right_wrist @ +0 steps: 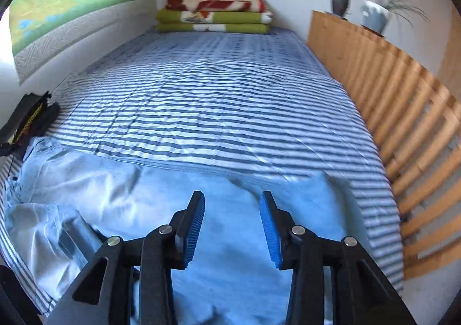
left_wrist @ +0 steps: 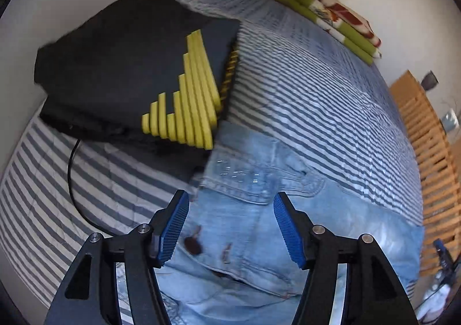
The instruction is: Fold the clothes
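1. Jeans (left_wrist: 253,227), light denim, lie spread on the striped bed (left_wrist: 331,100) beside folded black clothes (left_wrist: 121,71).
2. Left gripper (left_wrist: 230,227) hovers above the waistband, fingers apart, empty.
3. Right gripper (right_wrist: 232,231) hovers over the denim, fingers apart, gripping nothing.

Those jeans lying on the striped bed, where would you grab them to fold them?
Probably the waistband edge of the jeans, coming down from above: they lie flat on the bedspread, so only a raised hem or edge gives open jaws something to pinch.
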Demonstrator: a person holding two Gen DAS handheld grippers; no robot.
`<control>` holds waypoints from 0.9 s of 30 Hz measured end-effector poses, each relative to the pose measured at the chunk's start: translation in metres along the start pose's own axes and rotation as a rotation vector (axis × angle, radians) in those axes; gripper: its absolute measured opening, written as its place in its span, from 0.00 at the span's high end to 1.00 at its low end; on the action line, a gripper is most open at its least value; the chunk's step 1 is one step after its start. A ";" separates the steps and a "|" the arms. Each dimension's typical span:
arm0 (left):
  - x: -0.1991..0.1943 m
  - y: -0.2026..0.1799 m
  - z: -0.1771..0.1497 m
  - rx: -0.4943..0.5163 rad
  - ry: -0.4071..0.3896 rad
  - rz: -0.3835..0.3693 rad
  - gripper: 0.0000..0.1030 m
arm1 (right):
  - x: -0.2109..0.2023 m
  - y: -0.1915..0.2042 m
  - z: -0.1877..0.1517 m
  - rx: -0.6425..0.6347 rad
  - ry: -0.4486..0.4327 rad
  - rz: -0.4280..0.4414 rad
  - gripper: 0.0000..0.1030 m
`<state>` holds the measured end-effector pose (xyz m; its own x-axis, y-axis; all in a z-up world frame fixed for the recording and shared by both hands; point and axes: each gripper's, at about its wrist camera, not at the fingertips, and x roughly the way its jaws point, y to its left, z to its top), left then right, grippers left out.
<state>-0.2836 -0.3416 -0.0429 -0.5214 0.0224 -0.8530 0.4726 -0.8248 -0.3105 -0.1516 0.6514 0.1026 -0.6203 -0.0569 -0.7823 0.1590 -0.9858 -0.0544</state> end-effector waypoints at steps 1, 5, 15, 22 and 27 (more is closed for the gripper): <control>0.004 0.008 0.001 -0.016 0.011 -0.002 0.37 | 0.006 0.007 0.003 -0.006 0.015 0.010 0.63; 0.016 0.001 -0.007 0.014 0.033 -0.012 0.37 | 0.021 0.012 0.004 0.061 0.044 0.035 0.63; 0.022 -0.133 -0.109 0.326 0.148 -0.249 0.37 | -0.034 -0.060 -0.108 0.343 0.126 0.021 0.60; 0.034 -0.200 -0.199 0.507 0.252 -0.220 0.37 | -0.017 -0.096 -0.168 0.520 0.197 -0.002 0.55; 0.025 -0.234 -0.203 0.576 0.242 -0.203 0.37 | -0.012 -0.150 -0.156 0.686 0.118 -0.048 0.55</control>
<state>-0.2631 -0.0332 -0.0768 -0.3534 0.2806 -0.8924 -0.1096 -0.9598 -0.2584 -0.0484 0.8249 0.0238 -0.5210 -0.0319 -0.8529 -0.4112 -0.8663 0.2836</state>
